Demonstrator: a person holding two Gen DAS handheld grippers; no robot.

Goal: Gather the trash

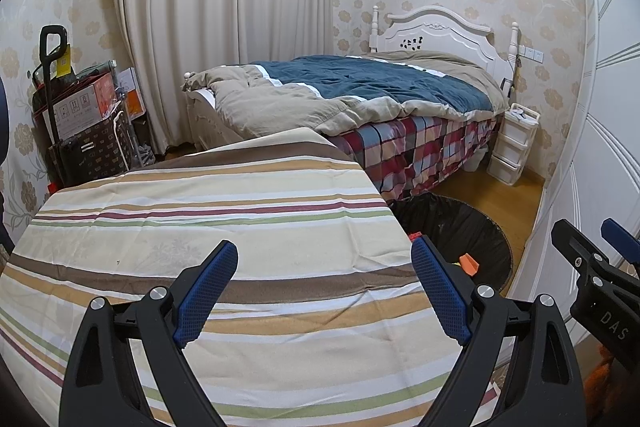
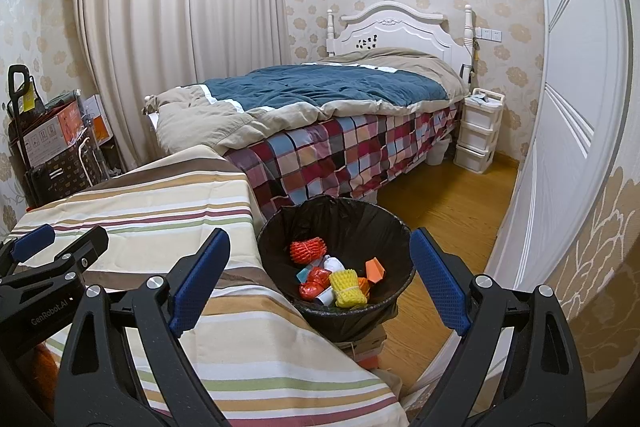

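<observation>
A black-lined trash bin (image 2: pixel 276 247) stands on the floor right of the striped table (image 2: pixel 168 203). It holds several pieces of trash: an orange net bundle (image 2: pixel 307 250), a yellow net bundle (image 2: pixel 347 287), an orange box (image 2: pixel 375 269) and white bits. My right gripper (image 2: pixel 320 283) is open and empty, hovering near the bin over the table's right edge. My left gripper (image 1: pixel 324 291) is open and empty above the striped tablecloth (image 1: pixel 200 211). In the left wrist view the bin (image 1: pixel 492 239) shows partly, with the right gripper (image 1: pixel 592 247) at far right.
A bed (image 2: pixel 328 107) with blue and beige quilt stands behind the bin. White drawers (image 2: pixel 478 131) sit by the headboard. A cart with boxes (image 1: pixel 80 119) is at left by the curtain (image 1: pixel 224 7). A white wardrobe door (image 2: pixel 560 107) lines the right side.
</observation>
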